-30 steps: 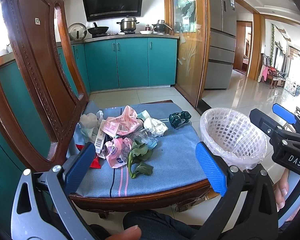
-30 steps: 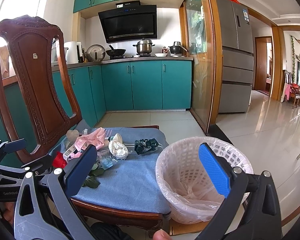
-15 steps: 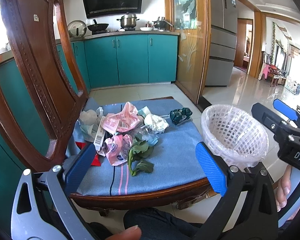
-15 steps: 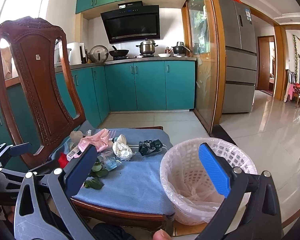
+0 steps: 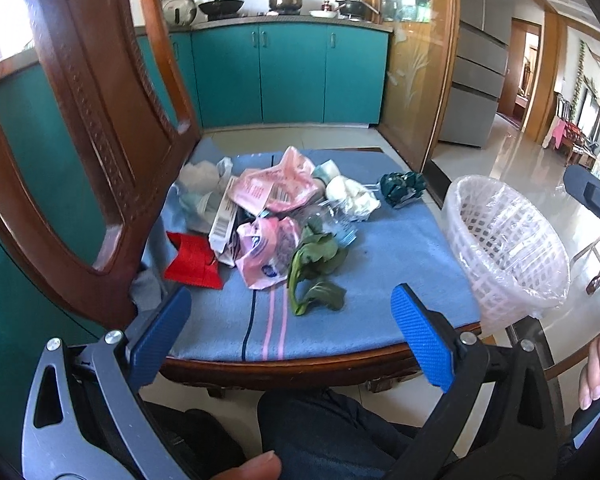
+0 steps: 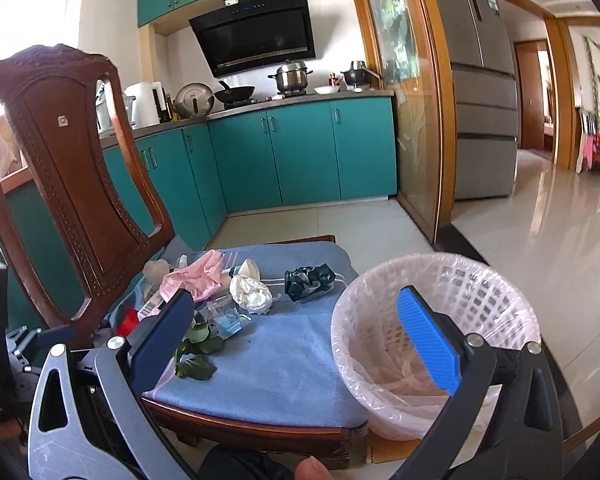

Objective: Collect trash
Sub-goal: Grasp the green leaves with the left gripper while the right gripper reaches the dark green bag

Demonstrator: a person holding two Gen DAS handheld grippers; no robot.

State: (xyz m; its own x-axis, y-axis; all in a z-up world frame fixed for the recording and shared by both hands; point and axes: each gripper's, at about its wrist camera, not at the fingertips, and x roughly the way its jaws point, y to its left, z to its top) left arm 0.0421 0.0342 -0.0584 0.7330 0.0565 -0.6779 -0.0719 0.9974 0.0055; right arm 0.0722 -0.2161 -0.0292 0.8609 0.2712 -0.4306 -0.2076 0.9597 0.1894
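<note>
Both the left gripper [image 5: 290, 338] and right gripper [image 6: 296, 328] gape empty; leafy green [image 5: 314, 276] lies stem toward the chair cushion [image 5: 400, 256] front edge, basket [image 5: 508, 248] upright beside it.

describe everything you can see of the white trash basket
The white trash basket is a round plastic bin with lattice walls, lined with a thin clear bag folded over its rim. It stands upright on the floor, close beside the chair's blue cushion, on the side away from the chair back. Apart from the liner, it looks nearly empty. Neither gripper touches it.
</note>
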